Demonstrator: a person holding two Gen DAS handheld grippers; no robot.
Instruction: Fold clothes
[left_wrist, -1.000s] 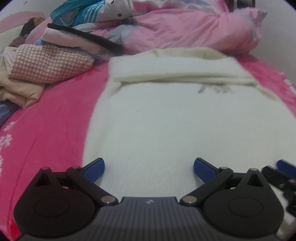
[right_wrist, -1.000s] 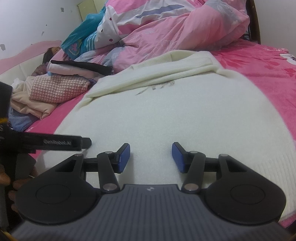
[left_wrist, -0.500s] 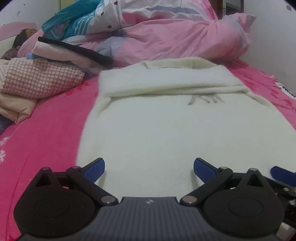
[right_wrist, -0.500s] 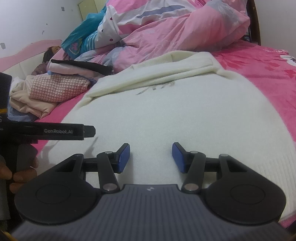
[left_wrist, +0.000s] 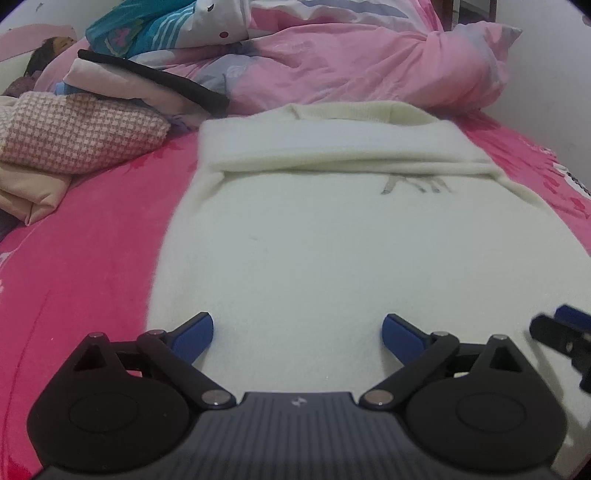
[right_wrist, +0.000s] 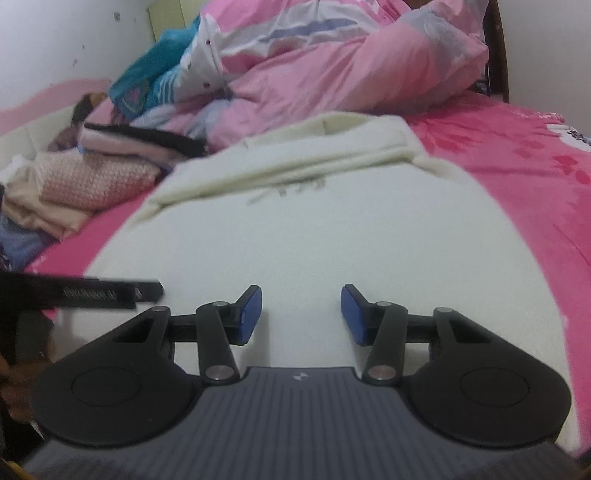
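A cream knitted sweater (left_wrist: 332, 236) (right_wrist: 325, 229) lies flat on the pink bed, its sleeves folded across the chest near the collar at the far end. My left gripper (left_wrist: 297, 332) hovers wide open over the sweater's near hem, left of centre, with nothing between its blue pads. My right gripper (right_wrist: 301, 314) stands open over the near hem too, nothing in it. Part of the right gripper (left_wrist: 557, 332) shows at the right edge of the left wrist view. The left gripper's black body (right_wrist: 85, 293) crosses the left side of the right wrist view.
Folded clothes (left_wrist: 74, 136) (right_wrist: 88, 181) are stacked on the bed left of the sweater. A crumpled pink duvet (left_wrist: 362, 62) (right_wrist: 351, 62) and a teal pillow fill the far end. A pink sheet (left_wrist: 81, 258) (right_wrist: 554, 177) surrounds the sweater. A wall stands at right.
Both grippers stay open over the hem. The left wrist view has shifted slightly, and the right wrist view has drawn back a little and turned left.
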